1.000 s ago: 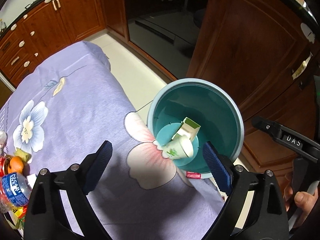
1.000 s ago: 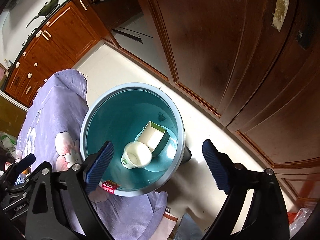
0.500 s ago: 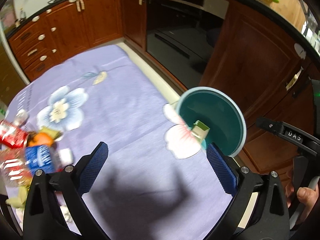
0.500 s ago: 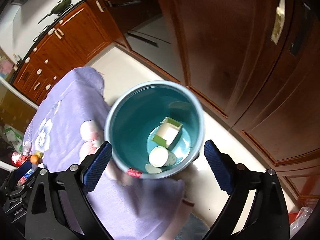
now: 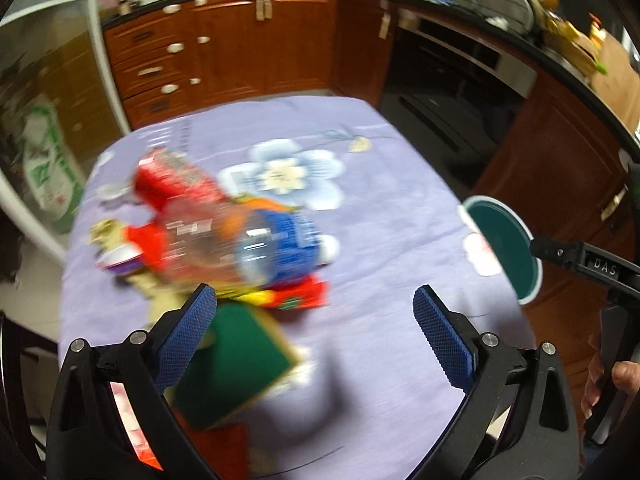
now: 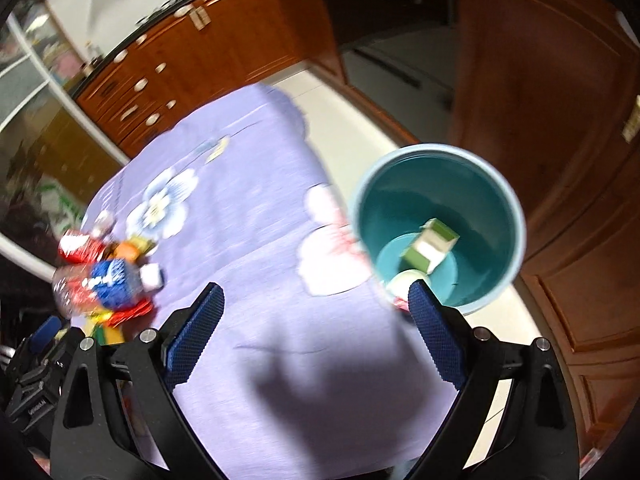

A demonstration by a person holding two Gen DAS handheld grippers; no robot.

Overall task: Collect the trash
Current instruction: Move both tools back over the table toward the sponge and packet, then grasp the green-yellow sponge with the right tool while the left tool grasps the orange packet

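So far I count a carton (image 6: 434,242) and a cup (image 6: 404,282) in the bin (image 6: 496,184) at right; the pile (image 5: 224,236) left of centre on the tabletop (image 5: 384,208) remains. Both left tongs (image 5: 316,334) and right tongs (image 6: 316,330) are spread, empty.

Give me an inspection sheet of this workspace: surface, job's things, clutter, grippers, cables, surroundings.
Surface: table under a purple flowered cloth; gripper shadows fall on it.
Job's things: teal bin beside the table's edge, holding a green-and-white carton and a white cup. Trash pile on the cloth: blue-labelled plastic bottle, red wrappers, a green box; all blurred.
Clutter: nothing seen apart from the pile.
Grippers: left gripper open, nothing between its jaws; right gripper open, nothing between its jaws.
Cables: nothing seen.
Surroundings: wooden kitchen cabinets, a dark oven front, pale floor tiles.
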